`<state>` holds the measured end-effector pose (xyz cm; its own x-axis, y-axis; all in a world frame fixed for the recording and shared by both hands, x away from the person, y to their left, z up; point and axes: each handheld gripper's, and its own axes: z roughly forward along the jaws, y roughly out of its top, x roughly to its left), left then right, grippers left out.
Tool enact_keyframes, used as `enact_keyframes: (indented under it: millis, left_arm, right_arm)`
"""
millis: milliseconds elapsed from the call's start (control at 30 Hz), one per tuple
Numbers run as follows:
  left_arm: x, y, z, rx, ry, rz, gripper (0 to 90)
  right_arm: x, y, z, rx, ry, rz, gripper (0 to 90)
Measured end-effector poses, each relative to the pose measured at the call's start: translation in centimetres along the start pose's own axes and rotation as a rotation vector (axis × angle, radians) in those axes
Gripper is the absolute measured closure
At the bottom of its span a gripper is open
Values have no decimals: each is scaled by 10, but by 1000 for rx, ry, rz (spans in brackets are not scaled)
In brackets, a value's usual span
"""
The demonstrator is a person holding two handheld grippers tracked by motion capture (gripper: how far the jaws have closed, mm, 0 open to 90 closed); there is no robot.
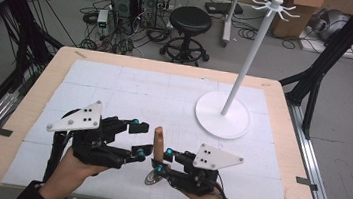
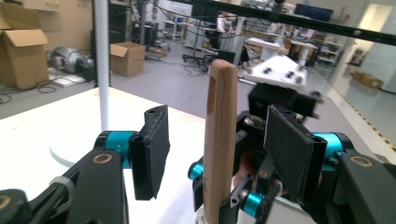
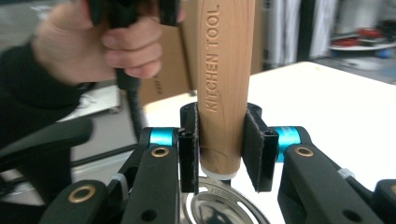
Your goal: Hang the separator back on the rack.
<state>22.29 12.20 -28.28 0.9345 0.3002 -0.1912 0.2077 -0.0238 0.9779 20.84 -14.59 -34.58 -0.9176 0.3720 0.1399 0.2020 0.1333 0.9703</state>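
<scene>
A kitchen tool with a light wooden handle (image 1: 158, 140) stands upright near the table's front edge, its metal head (image 1: 151, 179) resting on the white mat. My right gripper (image 1: 163, 161) is shut on the handle's lower part; in the right gripper view both pads press the handle (image 3: 224, 93) just above the metal head (image 3: 219, 207). My left gripper (image 1: 141, 137) is open to the left of the tool. In the left gripper view the handle (image 2: 219, 140) rises between the pads (image 2: 152, 149), with a gap on each side.
A white stand (image 1: 223, 116) with a round base, a tall pole and hooks on top sits at the back right of the mat. The wooden table (image 1: 22, 112) edge frames the mat. A black stool (image 1: 190, 20) stands on the floor beyond the table.
</scene>
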Motion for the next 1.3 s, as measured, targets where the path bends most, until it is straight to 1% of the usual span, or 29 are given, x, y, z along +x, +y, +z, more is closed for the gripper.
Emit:
enact_keyframes:
  millis: [100, 167, 200, 267, 300, 333, 400, 433, 467, 533, 600, 667, 733, 767, 867, 900, 933, 967, 1000, 1033, 1067, 1100, 1133, 1200, 1233, 1267, 1300]
  left_arm:
    - [0, 0, 6, 22, -21, -3, 451]
    - [1, 1, 10, 29, -25, -4, 480]
    - [2, 2, 12, 32, -23, -9, 497]
    - [3, 3, 14, 40, -12, -18, 531]
    - [3, 3, 15, 48, -3, -30, 542]
    - [4, 3, 15, 48, 5, -39, 564]
    - [5, 4, 16, 47, 12, -53, 577]
    - [5, 4, 16, 47, 19, -57, 583]
    - [5, 4, 17, 46, 24, -60, 588]
    - [5, 3, 18, 49, 31, -60, 595]
    - [5, 3, 19, 49, 36, -63, 622]
    - [5, 3, 20, 48, 36, -64, 665]
    - [5, 3, 20, 51, 45, -60, 721]
    - [5, 3, 19, 50, 45, -65, 737]
    - [5, 4, 18, 41, 37, -64, 743]
    - [5, 4, 17, 38, 20, -66, 746]
    - [5, 4, 16, 41, 4, -65, 747]
    - [5, 5, 15, 45, -16, -62, 748]
    - [5, 4, 14, 46, -44, -63, 748]
    - [5, 4, 12, 46, -72, -60, 748]
    - [5, 4, 11, 45, -95, -57, 749]
    - [5, 4, 10, 43, -130, -53, 749]
    - [4, 4, 9, 44, -143, -50, 749]
    - [3, 5, 7, 43, -187, -37, 749]
    - [3, 5, 6, 43, -196, -34, 749]
    - [2, 5, 5, 41, -213, -28, 749]
    - [2, 5, 4, 39, -229, -23, 749]
  right_arm:
    - [2, -1, 3, 16, -34, 5, 695]
    - [3, -1, 5, 21, -40, 0, 695]
    - [4, -1, 6, 26, -34, 0, 695]
    - [5, -1, 7, 31, -38, -3, 695]
    - [6, -1, 7, 34, -35, 0, 696]
    - [6, -1, 7, 33, -44, -8, 695]
    - [7, -1, 7, 37, -48, -7, 695]
    - [6, -1, 7, 36, -57, -12, 695]
    - [6, -2, 7, 36, -70, -4, 695]
    - [6, -2, 7, 37, -82, -3, 695]
    - [6, -2, 7, 38, -86, 1, 695]
    - [6, -3, 8, 42, -92, 3, 695]
    - [6, -3, 8, 41, -94, 2, 695]
    - [6, -3, 8, 43, -93, 4, 694]
    - [6, -3, 8, 40, -92, 0, 690]
    - [6, -3, 8, 33, -78, 2, 681]
    - [5, -2, 7, 21, -45, -2, 611]
    - [4, -2, 7, 15, -15, -6, 472]
    - [2, -1, 6, 7, 18, 6, 420]
    - [0, -1, 6, 2, 77, 15, 410]
    - [-2, -1, 5, -1, 154, 26, 407]
    - [-4, -1, 5, -5, 202, 23, 383]
    - [-5, -1, 5, -7, 259, 27, 380]
    - [-8, 0, 4, -21, 317, 35, 386]
    - [-10, 1, 4, -31, 337, 38, 394]
    - [-11, 1, 4, -39, 349, 41, 406]
    - [-12, 1, 4, -51, 383, 49, 432]
